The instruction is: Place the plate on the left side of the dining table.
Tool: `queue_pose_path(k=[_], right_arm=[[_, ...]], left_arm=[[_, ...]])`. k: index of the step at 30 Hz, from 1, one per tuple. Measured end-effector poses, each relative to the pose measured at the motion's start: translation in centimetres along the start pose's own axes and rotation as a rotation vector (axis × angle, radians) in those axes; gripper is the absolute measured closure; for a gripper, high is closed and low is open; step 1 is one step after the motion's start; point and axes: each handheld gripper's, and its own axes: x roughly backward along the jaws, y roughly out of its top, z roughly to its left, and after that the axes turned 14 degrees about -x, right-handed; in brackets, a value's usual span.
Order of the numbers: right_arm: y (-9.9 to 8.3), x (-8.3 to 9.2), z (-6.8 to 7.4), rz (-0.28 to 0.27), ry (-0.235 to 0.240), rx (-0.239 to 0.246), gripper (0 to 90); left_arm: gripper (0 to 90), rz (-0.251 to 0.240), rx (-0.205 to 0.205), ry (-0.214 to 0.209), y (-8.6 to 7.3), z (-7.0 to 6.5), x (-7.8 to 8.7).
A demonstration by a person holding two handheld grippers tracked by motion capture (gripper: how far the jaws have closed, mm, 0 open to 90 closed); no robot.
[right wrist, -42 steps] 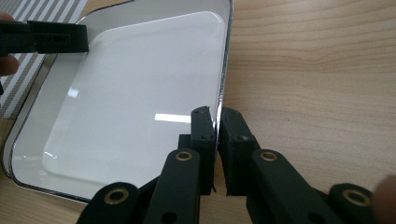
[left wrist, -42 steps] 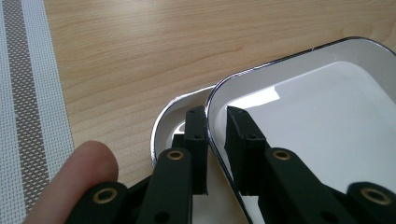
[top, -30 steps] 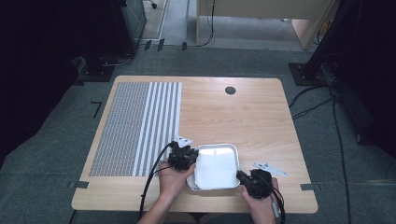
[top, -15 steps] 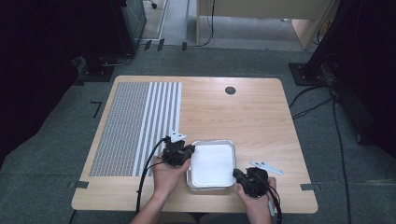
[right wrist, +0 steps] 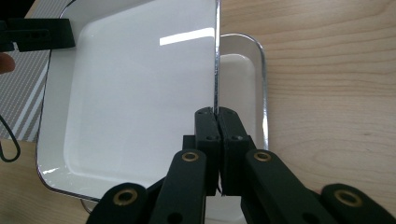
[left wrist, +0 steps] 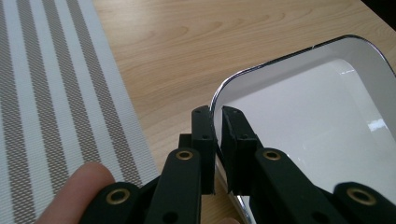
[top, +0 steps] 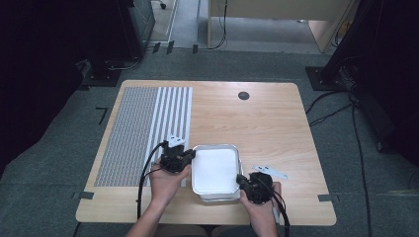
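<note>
- Table (top: pixel 276 123): light wood, runs ahead of both grippers; a striped placemat (top: pixel 148 128) lies just out past the left gripper on its outer side.
- Top tray (top: pixel 215 169): white enamel with a dark rim, sits between the two grippers, lifted and tilted off a second tray beneath it.
- Lower tray (right wrist: pixel 243 79): same kind, flat on the table; in the right gripper view it shows beyond and to the right of the top tray's edge.
- Left gripper (top: pixel 179 159): jaws clamped on the top tray's rim at its near left corner, the rim pinched between the pads in the left gripper view.
- Right gripper (top: pixel 254 186): jaws closed tight on the opposite rim (right wrist: pixel 216 60), which runs straight up from between the pads.
- Step, as I read it: two-handed lift, separating the top tray from the stack.
- Next move likely calls for keeping both grips firm, raising evenly so the tray clears the lower one, then carrying it to bare table or the placemat.
- Risk: a thin rim may slip if one side leads.
</note>
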Motion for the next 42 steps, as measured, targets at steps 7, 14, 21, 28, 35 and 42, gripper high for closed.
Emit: queue_pose_path(k=[7, 14, 21, 28, 35, 42], right_arm=[[0.3, -1.0, 2.4, 0.004, 0.011, 0.021, 89.5], [0.6, -2.1, 4.6, 0.020, 0.021, 0.042, 89.5], [0.5, -2.9, 6.4, 0.028, 0.026, 0.068, 89.3], [0.4, -4.3, 8.7, 0.048, 0.032, 0.077, 89.4], [0.6, -5.5, 10.5, 0.066, 0.040, 0.094, 89.5], [0.7, -6.7, 12.4, 0.080, 0.048, 0.099, 89.5]], left_arm=[[85.7, -0.007, 0.007, 0.036, 0.1, 2.1, 1.5], [85.9, -0.012, 0.019, 0.064, -0.3, 3.9, 2.7], [86.1, -0.013, 0.027, 0.085, -0.6, 5.5, 3.8], [86.4, -0.016, 0.044, 0.108, -1.1, 7.3, 4.9], [86.4, -0.019, 0.056, 0.136, -1.4, 9.2, 6.1], [86.8, -0.017, 0.065, 0.169, -1.7, 11.0, 6.9]])
